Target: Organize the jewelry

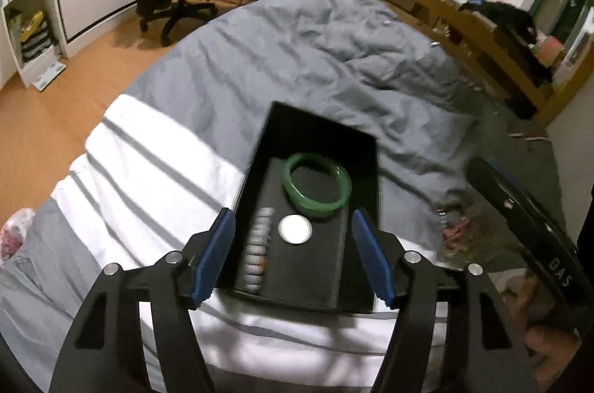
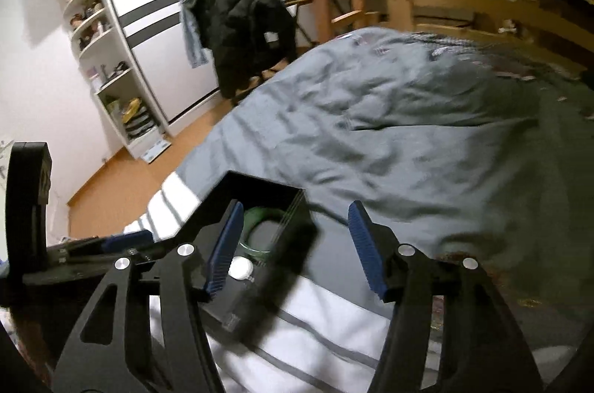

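**Jewelry box nearly filled as both grippers hover empty over the bed**

The left gripper (image 1: 293,257), its blue-padded jaws spread wide and holding nothing, hangs above the near end of an open black box (image 1: 362,170) lying on a grey-and-white striped duvet (image 1: 297,51). Inside the box, a green bangle (image 1: 317,185) rests at twelve o'clock from the gripper; a white round piece (image 1: 295,229) sits just below the bangle, and a strand of pale beads (image 1: 256,252) runs along the box's left side at about ten o'clock. The right gripper (image 2: 293,248), jaws likewise apart and empty, is poised over the box's right wall, with the bangle and white piece showing at its ten o'clock. Three items therefore appear to be stowed. At three o'clock in the left view, a blurred, reddish tangle (image 1: 458,233) lies on the duvet just beside the box; what it is cannot be made out, though it may well be jewelry left to gather. No lid can be identified.
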{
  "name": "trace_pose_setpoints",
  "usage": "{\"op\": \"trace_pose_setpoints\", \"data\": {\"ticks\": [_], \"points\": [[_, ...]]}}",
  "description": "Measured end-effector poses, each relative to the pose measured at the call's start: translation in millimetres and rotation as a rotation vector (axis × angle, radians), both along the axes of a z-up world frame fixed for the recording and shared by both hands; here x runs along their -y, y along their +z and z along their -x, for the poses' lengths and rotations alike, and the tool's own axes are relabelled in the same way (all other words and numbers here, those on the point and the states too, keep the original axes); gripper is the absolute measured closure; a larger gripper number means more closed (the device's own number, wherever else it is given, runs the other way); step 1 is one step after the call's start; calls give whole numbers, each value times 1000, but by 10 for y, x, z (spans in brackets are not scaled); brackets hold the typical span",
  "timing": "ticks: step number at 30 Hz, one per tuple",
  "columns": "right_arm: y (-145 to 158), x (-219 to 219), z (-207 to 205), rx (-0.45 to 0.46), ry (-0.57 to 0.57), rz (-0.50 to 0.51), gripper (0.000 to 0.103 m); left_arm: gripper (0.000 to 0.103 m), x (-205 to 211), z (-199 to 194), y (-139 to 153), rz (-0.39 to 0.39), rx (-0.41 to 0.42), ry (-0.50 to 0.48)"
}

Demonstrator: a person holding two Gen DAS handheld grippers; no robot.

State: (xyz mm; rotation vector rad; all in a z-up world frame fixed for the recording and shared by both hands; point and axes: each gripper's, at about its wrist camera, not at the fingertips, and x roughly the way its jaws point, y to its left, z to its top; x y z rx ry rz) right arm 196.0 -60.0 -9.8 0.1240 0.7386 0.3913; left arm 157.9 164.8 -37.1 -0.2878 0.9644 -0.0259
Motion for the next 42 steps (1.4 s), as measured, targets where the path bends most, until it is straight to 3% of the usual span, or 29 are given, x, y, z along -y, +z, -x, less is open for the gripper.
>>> {"op": "trace_pose_setpoints", "data": {"ticks": [2, 5, 12, 17, 24, 26, 28, 32, 36, 42], "points": [[56, 207, 93, 8, -33, 20, 45, 38, 99, 17, 7, 25, 6, -31], [124, 539, 273, 15, -83, 39, 41, 28, 310, 65, 53, 24, 28, -74], [137, 1242, 682, 3, -184, 62, 41, 27, 973, 239, 97, -41, 81, -212], [40, 1503, 877, -10, -207, 44, 41, 27, 1393, 288, -7, -62, 77, -301], [-310, 1616, 945, -49, -186, 23, 41, 27, 1791, 241, -200, -156, 69, -386], [-425, 1591, 935, -72, -174, 12, 41, 31, 1845, 158, -250, -161, 58, -387], [-560, 1536, 916, -95, -155, 14, 41, 42, 1924, 32, -348, -162, 32, -407], [-726, 1418, 830, -112, -124, 39, 46, 43, 2128, -141, -494, -197, 23, -449], [-869, 1440, 612, -147, -123, -7, 62, 51, 2322, -385, -616, -184, 18, -487], [-1252, 1487, 216, -235, -131, -42, 64, 61, 2390, -791, -846, -150, -3, -473]]}}
